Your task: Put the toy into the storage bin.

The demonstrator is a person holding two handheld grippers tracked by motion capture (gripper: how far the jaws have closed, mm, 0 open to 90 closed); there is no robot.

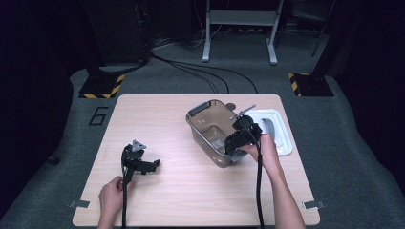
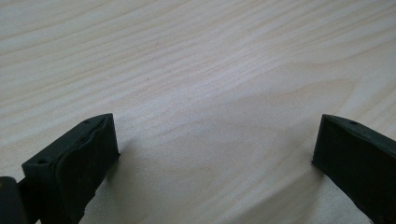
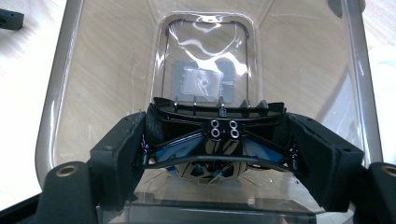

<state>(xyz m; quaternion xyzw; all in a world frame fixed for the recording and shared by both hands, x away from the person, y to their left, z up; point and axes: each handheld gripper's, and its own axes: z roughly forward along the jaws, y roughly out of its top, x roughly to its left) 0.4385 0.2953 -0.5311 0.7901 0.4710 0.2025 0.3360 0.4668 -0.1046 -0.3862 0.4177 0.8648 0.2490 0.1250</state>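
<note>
Bare table (image 1: 191, 191) left of bin (image 1: 203, 131) (lid (image 1: 279, 129) beyond)

My table (image 1: 157, 119) is pale wood with rounded corners, standing on grey carpet (image 1: 334, 143). Beyond its far edge, black cables (image 1: 200, 71) snake toward a grey metal frame (image 1: 239, 28). Yellow-and-black striped bases (image 1: 101, 88) sit off both far corners. The room behind lies dark.

Overhead forward-down; gripper cameras close
</note>
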